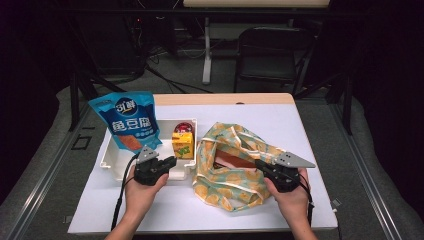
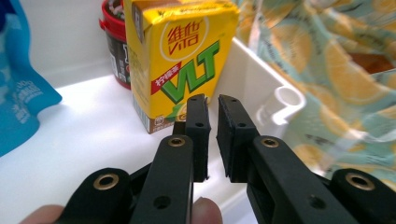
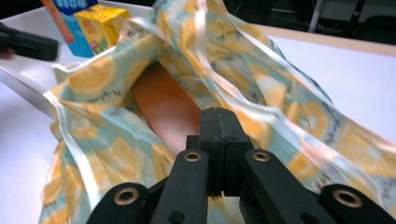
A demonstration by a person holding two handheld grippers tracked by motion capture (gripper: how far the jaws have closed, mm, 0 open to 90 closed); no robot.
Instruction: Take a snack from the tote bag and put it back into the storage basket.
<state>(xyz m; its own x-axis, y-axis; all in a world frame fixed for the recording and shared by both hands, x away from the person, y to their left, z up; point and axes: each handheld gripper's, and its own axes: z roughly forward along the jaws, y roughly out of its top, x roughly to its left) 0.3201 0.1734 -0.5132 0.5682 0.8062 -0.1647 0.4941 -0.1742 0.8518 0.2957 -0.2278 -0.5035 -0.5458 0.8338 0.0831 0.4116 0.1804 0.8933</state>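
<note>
On our white table [image 1: 280,125]: a soft bag [image 1: 235,165] and a juice box [image 1: 183,144].
Our left gripper [image 2: 212,100] is barely open, empty; our right gripper [image 3: 218,112] is closed, whether on cloth we cannot tell; the box is light, so we pinch its flat sides.

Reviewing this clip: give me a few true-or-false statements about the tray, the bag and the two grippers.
1. The yellow drink carton stands upright in the white tray. True.
2. The left gripper clamps the carton. False: its jaws are slightly apart, short of it.
3. The right gripper has its jaws shut at the orange-print bag. True.
4. The blue pouch lies inside the bag. False: it stands at the tray.
</note>
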